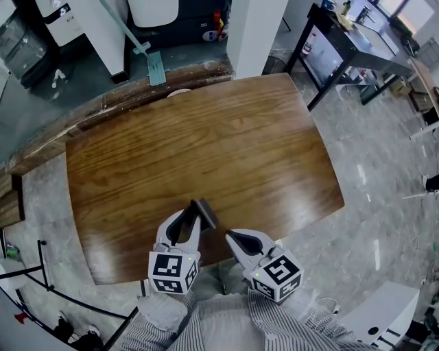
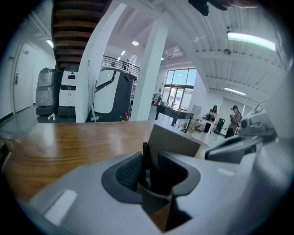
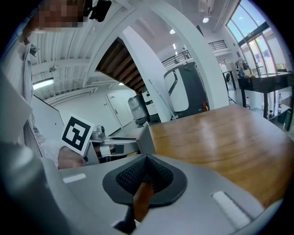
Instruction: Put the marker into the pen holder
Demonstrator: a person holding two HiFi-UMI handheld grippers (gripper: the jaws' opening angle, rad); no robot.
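Observation:
The pen holder (image 1: pixel 204 212), a small grey box, stands near the wooden table's (image 1: pixel 206 144) front edge. My left gripper (image 1: pixel 190 216) reaches up to it from the near side. In the left gripper view a dark marker (image 2: pixel 145 153) stands upright between the jaws of the left gripper (image 2: pixel 150 159). It leans against the left pad (image 2: pixel 128 170), with a gap to the right pad, so the gripper is open. The grey holder (image 2: pixel 177 140) rises just behind the jaws. My right gripper (image 1: pixel 231 236) (image 3: pixel 146 158) hovers beside it to the right, shut with nothing in it.
The table's near edge lies right under both grippers, with marble floor (image 1: pixel 384 185) to the right. A black desk (image 1: pixel 357 48) stands at the far right. White machines (image 1: pixel 75 20) and a long-handled floor tool (image 1: pixel 147 58) stand beyond the far edge.

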